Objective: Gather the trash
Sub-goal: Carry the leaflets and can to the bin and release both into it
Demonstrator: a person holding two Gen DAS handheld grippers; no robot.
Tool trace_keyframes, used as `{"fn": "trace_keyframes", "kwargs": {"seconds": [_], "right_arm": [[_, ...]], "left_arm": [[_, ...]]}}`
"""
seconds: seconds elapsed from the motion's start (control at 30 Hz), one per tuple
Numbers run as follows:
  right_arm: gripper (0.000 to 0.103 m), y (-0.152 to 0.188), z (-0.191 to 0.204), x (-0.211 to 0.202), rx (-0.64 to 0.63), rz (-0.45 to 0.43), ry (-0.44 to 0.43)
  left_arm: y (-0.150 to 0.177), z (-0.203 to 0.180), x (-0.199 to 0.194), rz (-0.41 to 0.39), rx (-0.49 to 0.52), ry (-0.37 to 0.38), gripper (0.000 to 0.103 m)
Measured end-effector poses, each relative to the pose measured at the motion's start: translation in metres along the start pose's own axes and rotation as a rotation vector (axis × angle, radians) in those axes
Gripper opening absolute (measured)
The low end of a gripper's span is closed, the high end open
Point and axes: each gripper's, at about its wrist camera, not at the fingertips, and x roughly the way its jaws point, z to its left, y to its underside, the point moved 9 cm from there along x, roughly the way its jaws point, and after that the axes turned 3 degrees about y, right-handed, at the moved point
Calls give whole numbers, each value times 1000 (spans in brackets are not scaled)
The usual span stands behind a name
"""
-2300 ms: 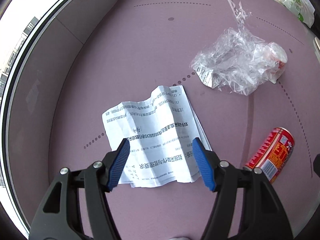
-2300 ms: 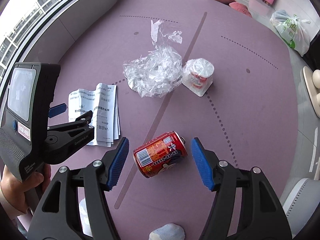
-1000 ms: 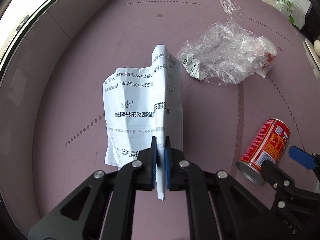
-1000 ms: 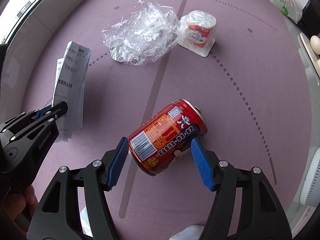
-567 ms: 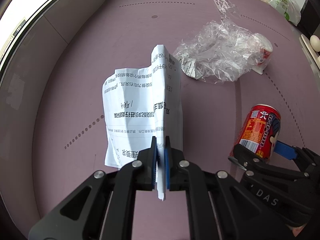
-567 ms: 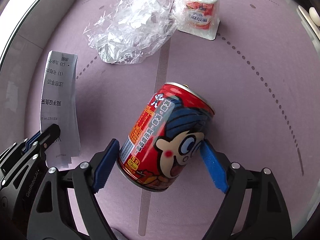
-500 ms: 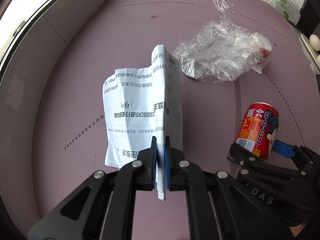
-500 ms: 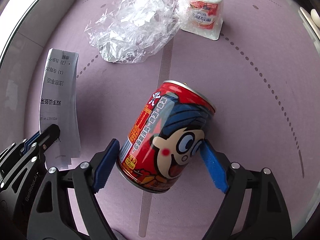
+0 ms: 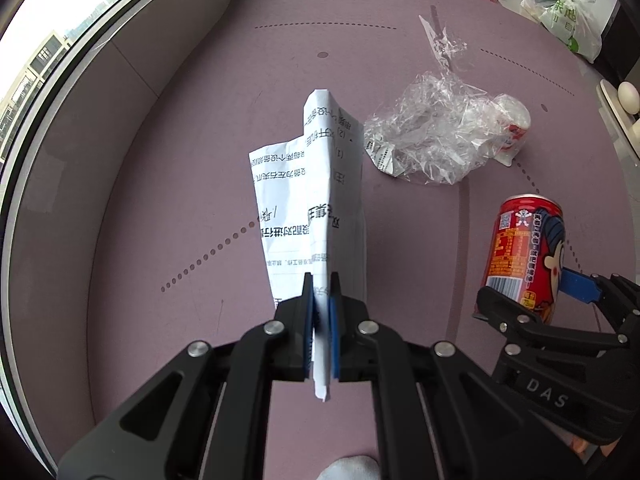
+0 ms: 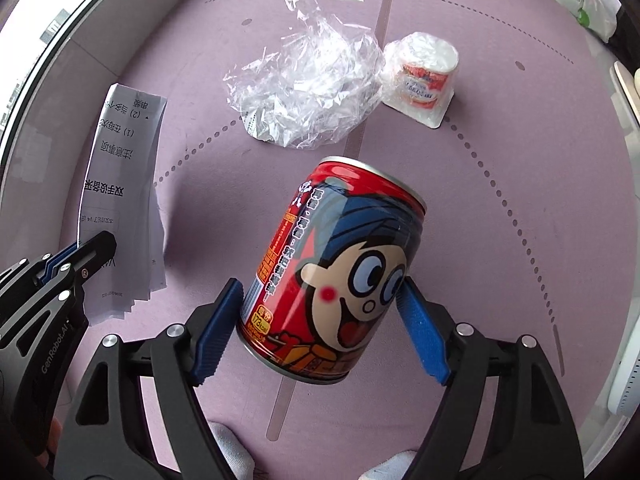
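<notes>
My left gripper (image 9: 322, 292) is shut on a folded white printed paper (image 9: 320, 192) and holds it up off the purple mat; the paper also shows in the right wrist view (image 10: 120, 184). My right gripper (image 10: 320, 300) is shut on a red drink can (image 10: 340, 272) with a cartoon face, lifted and tilted; the can also shows in the left wrist view (image 9: 524, 248). Crumpled clear plastic wrap (image 10: 308, 80) and a white yogurt cup (image 10: 424, 72) lie on the mat beyond both grippers.
The purple mat (image 9: 160, 200) has dotted lines and a seam. A window and grey sill (image 9: 60, 80) run along the left. A white-green plastic bag (image 9: 568, 16) sits off the mat at the far right.
The left gripper shut on the paper and lifted it. The right gripper closed on the can, lifted it off the mat and tilted it more upright.
</notes>
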Motion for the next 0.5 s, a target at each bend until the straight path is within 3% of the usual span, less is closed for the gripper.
{"fn": "trace_keyframes", "kwargs": {"seconds": [0.27,0.5], "right_arm": [[75,-19,10,-101,-36,-32,-17],[75,-30,-10,-217,28,-82,-14]], "left_arm": [[-20,1,-94,2,7,28,7],[-54,-14,-199,-21,101,78,7]]}}
